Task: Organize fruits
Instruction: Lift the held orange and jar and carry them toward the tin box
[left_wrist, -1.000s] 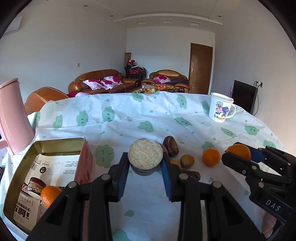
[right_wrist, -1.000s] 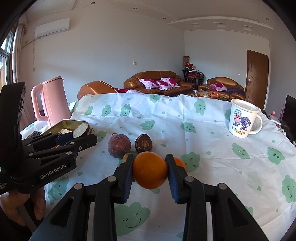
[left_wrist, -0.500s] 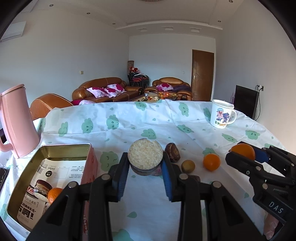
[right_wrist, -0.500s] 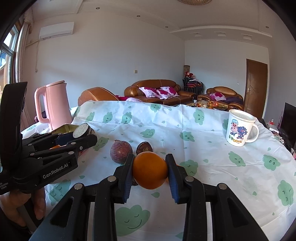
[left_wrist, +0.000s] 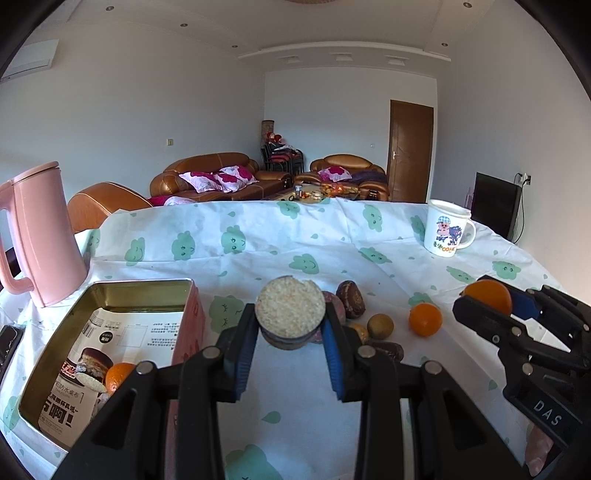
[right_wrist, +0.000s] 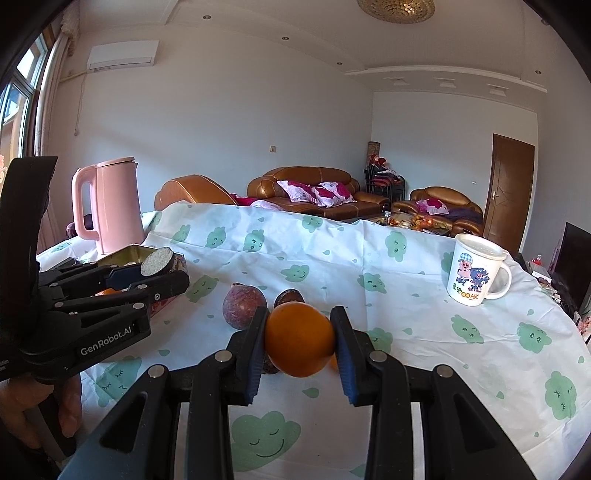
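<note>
Left wrist: left tongs clamp halved fruit, right tongs clamp orange, fruits behind part-hidden.

Each camera sits close behind its own fingers, looking forward and slightly down across the bench. Both views share the mug beyond the fingers, the pink kettle to their left, and each other's gripper.

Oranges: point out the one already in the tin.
The orange in the tin's near corner. Another sits loose on the cloth; the third is clamped in the right gripper.
</note>
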